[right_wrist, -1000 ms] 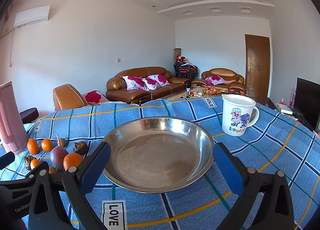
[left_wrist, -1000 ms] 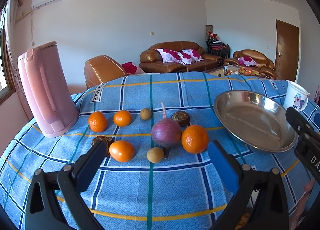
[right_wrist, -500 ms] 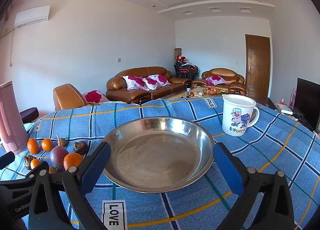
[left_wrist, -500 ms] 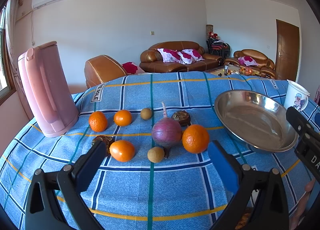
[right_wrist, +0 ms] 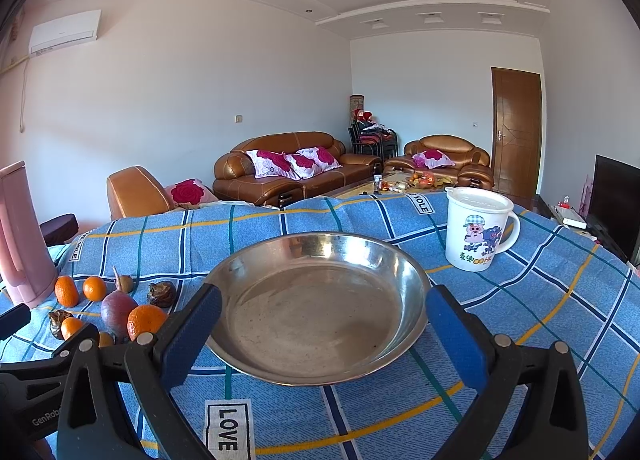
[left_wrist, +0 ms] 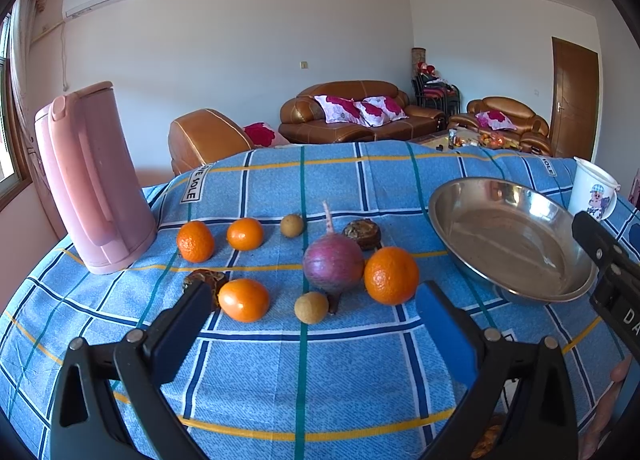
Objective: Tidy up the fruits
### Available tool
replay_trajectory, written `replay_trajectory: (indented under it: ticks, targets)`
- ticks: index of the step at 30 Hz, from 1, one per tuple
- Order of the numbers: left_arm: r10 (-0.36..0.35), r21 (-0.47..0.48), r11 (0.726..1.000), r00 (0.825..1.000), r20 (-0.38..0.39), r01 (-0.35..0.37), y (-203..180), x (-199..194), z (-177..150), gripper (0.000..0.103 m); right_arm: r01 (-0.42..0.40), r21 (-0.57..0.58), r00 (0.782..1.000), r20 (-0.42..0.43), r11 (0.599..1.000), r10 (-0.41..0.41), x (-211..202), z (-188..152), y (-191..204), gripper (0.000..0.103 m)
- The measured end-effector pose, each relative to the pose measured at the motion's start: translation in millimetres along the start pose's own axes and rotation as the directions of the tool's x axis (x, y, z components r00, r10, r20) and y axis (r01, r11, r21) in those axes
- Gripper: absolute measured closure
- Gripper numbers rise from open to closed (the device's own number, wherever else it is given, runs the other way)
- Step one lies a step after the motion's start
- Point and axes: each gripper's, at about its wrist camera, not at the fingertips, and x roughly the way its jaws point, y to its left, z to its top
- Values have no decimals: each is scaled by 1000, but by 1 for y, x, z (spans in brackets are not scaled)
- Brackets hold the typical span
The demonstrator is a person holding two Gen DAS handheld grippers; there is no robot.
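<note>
Nothing sorted yet: the oranges (left_wrist: 391,275) and other fruit lie loose on the surface (left_wrist: 304,372) beside an empty metal bowl (right_wrist: 316,340), both the left hand-held gripper (left_wrist: 312,320) and the right hand-held gripper (right_wrist: 324,320) spread wide, holding nothing.

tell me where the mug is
In the right wrist view the mug stands on the tablecloth, beyond and right of the steel bowl.

Left hand-held gripper (left_wrist: 312,324) edged slightly closer toward fruit.
</note>
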Motion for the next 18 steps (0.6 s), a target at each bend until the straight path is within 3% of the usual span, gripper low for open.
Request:
replay_trajectory:
  ticks: [18]
  targets:
    - [4, 4, 1000, 1000, -7, -4, 0, 1, -2, 0, -12, 9, 1000, -13, 1000, 12, 1, -2, 0, 1]
